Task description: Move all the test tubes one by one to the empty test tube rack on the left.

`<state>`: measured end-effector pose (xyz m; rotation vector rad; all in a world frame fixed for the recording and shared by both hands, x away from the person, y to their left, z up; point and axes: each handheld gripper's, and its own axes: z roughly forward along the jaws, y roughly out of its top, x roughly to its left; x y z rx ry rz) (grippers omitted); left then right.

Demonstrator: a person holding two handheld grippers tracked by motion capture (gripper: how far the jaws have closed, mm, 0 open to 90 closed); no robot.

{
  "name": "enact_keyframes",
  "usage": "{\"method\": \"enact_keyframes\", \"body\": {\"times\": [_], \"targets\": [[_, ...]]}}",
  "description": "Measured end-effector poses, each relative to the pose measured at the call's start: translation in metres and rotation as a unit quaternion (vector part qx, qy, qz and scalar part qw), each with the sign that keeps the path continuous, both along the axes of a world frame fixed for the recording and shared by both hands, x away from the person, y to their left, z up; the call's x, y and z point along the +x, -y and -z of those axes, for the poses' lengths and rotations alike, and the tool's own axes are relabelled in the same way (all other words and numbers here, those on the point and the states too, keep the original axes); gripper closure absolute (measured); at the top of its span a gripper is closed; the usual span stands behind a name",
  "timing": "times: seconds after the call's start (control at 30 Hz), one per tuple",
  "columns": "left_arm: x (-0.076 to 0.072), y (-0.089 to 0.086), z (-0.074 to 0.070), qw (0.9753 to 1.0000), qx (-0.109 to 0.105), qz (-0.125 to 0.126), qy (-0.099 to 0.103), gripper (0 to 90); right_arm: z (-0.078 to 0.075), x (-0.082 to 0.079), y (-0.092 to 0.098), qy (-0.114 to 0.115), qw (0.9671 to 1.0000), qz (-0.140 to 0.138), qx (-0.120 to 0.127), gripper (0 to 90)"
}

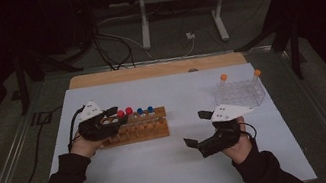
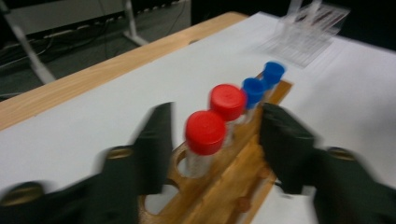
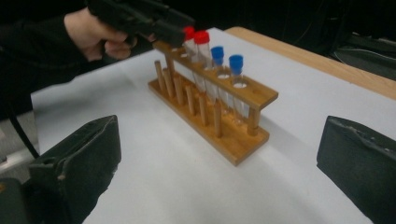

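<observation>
The left gripper [image 2: 215, 135] is released, its jaws straddling the nearest red tube [image 2: 204, 140] at the end of the wooden rack [image 2: 224, 186]. Closing off-centre could nudge the next red tube [image 2: 227, 103] or tip the rack. The right gripper [image 1: 203, 129], also released, hovers well right of the rack.

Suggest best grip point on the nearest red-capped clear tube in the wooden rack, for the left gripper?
Probably the red cap of the red-capped clear tube: it stands upright above the wooden rack, its body sunk in a hole. The left gripper already straddles it, open; close across the cap, lift upward.
</observation>
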<state>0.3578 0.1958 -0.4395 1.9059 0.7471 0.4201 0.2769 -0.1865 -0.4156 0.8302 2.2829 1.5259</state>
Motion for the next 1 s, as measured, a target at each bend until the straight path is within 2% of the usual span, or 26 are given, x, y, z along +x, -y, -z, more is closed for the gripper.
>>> {"method": "enact_keyframes", "body": {"times": [0.13, 0.2, 0.23, 0.3, 0.4, 0.5, 0.57, 0.63, 0.67, 0.7, 0.77, 0.87, 0.9, 1.0], "targets": [[-0.009, -0.005, -0.004, 0.9995, -0.029, 0.011, 0.000, 24.8, -0.002, 0.002, 0.006, 0.030, 0.9992, 0.023, -0.013, 0.0], [-0.015, -0.007, -0.006, 0.9991, -0.039, 0.016, -0.002, 15.8, -0.005, 0.004, 0.012, 0.032, 0.9991, 0.026, -0.003, 0.0], [-0.019, -0.008, -0.007, 0.9987, -0.045, 0.023, 0.002, 14.6, -0.007, 0.005, 0.016, 0.036, 0.9990, 0.028, 0.003, 0.0], [-0.027, -0.010, -0.008, 0.9979, -0.055, 0.034, 0.008, 6.1, -0.011, 0.009, 0.025, 0.051, 0.9980, 0.037, 0.012, 0.0], [-0.040, -0.011, -0.007, 0.9970, -0.060, 0.044, 0.019, 2.5, -0.018, 0.014, 0.042, 0.075, 0.9952, 0.061, 0.013, 0.0], [-0.050, -0.011, -0.005, 0.9962, -0.066, 0.053, 0.020, 2.1, -0.025, 0.018, 0.061, 0.103, 0.9897, 0.099, 0.004, 0.0], [-0.056, -0.011, -0.003, 0.9960, -0.064, 0.060, 0.020, 2.1, -0.028, 0.022, 0.076, 0.109, 0.9866, 0.121, 0.005, 0.0], [-0.060, -0.010, -0.002, 0.9961, -0.061, 0.060, 0.020, 2.1, -0.029, 0.026, 0.090, 0.117, 0.9820, 0.148, 0.004, 0.0], [-0.061, -0.010, -0.001, 0.9959, -0.061, 0.064, 0.020, 2.1, -0.029, 0.029, 0.098, 0.112, 0.9807, 0.160, 0.003, 0.0], [-0.062, -0.010, 0.000, 0.9959, -0.059, 0.065, 0.020, 2.1, -0.028, 0.032, 0.105, 0.113, 0.9776, 0.178, 0.002, 0.0], [-0.063, -0.011, 0.001, 0.9957, -0.062, 0.066, 0.020, 2.0, -0.026, 0.038, 0.118, 0.108, 0.9737, 0.200, -0.009, 0.0], [-0.064, -0.011, 0.002, 0.9955, -0.063, 0.068, 0.020, 2.0, -0.020, 0.047, 0.138, 0.092, 0.9666, 0.239, -0.003, 0.0], [-0.064, -0.011, 0.002, 0.9955, -0.063, 0.068, 0.022, 2.1, -0.018, 0.050, 0.143, 0.088, 0.9617, 0.259, -0.005, 0.0], [-0.064, -0.012, 0.002, 0.9956, -0.067, 0.061, 0.026, 2.1, -0.009, 0.061, 0.161, 0.072, 0.9525, 0.296, -0.007, 0.0]]}}
